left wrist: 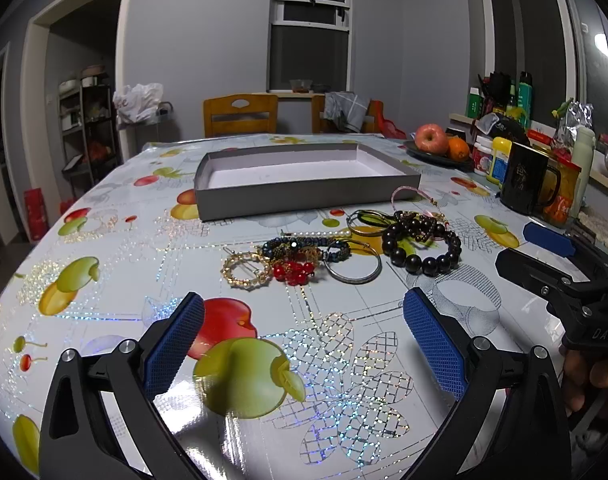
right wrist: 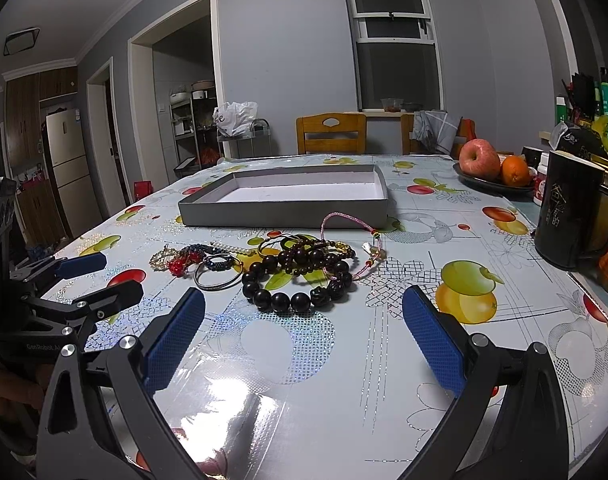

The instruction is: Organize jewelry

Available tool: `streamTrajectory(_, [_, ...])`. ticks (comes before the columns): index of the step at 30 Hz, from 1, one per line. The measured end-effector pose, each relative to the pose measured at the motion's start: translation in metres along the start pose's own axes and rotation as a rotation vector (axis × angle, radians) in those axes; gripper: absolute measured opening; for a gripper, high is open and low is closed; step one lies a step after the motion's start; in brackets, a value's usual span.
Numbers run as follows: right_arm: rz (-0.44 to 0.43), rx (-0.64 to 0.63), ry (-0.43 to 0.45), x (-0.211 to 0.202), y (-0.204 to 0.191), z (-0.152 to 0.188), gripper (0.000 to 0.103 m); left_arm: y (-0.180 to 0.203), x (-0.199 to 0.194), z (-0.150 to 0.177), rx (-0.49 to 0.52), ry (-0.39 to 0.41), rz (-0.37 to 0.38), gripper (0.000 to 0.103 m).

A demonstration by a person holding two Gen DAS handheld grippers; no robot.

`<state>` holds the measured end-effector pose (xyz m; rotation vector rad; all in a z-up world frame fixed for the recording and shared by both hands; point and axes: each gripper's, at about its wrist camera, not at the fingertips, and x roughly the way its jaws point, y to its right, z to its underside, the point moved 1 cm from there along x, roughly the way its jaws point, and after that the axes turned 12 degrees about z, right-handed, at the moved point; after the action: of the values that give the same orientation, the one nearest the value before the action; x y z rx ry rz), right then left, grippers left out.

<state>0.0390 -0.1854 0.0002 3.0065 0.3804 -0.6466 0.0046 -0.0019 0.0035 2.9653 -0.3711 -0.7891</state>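
- gray box [left wrist: 304, 196]: shallow, open, white inside, nothing in it, flat on the tabletop [left wrist: 104, 312]
- jewelry pile [left wrist: 344, 248] just in front of it: big black bead bracelet [left wrist: 424, 254], silver bangle [left wrist: 354, 268], red beads [left wrist: 294, 270], pink cord [right wrist: 344, 236]

Your count on the counter [right wrist: 304, 360]: one box, one jewelry heap, two fruits, one mug.

You have one grey box [right wrist: 284, 210], one big dark-bead bracelet [right wrist: 298, 286], one plain silver bangle [right wrist: 218, 278], one pink cord bracelet [right wrist: 352, 240] (the tangled pieces behind can't be counted), one apple [right wrist: 479, 159], one orange [right wrist: 515, 170], one black mug [right wrist: 572, 210], and two chairs [right wrist: 331, 133].
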Motion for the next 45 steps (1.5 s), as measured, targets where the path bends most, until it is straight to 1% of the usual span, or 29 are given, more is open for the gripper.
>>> streamTrajectory(18, [0.0,-0.002,-0.003,0.0,-0.001,-0.001,0.097,-0.002,0.0,0.001,-0.002,-0.002,0.002,0.099])
streamTrajectory(28, [0.008,-0.007,-0.024,0.004,-0.001,0.001,0.097,-0.006,0.005,0.005,-0.019,-0.032,0.014,0.099])
streamTrajectory(33, [0.016,-0.016,-0.058,0.007,-0.002,-0.002,0.097,-0.011,0.005,0.0,-0.054,-0.055,0.035,0.099])
streamTrajectory(36, [0.006,-0.015,-0.078,0.007,-0.002,-0.006,0.097,-0.008,0.001,-0.007,-0.043,-0.056,0.035,0.099])
streamTrajectory(37, [-0.001,-0.014,-0.085,0.006,-0.002,-0.009,0.097,-0.008,-0.001,-0.01,-0.047,-0.067,0.035,0.099])
streamTrajectory(39, [-0.014,-0.018,-0.099,0.004,-0.004,-0.015,0.097,-0.01,-0.005,-0.018,-0.076,-0.074,0.064,0.099])
streamTrajectory(40, [-0.02,-0.02,-0.106,0.003,-0.005,-0.018,0.097,-0.011,-0.006,-0.021,-0.08,-0.074,0.065,0.099])
streamTrajectory(45, [-0.052,-0.035,-0.115,-0.005,-0.01,-0.035,0.097,-0.008,-0.01,-0.033,-0.036,-0.068,0.043,0.099])
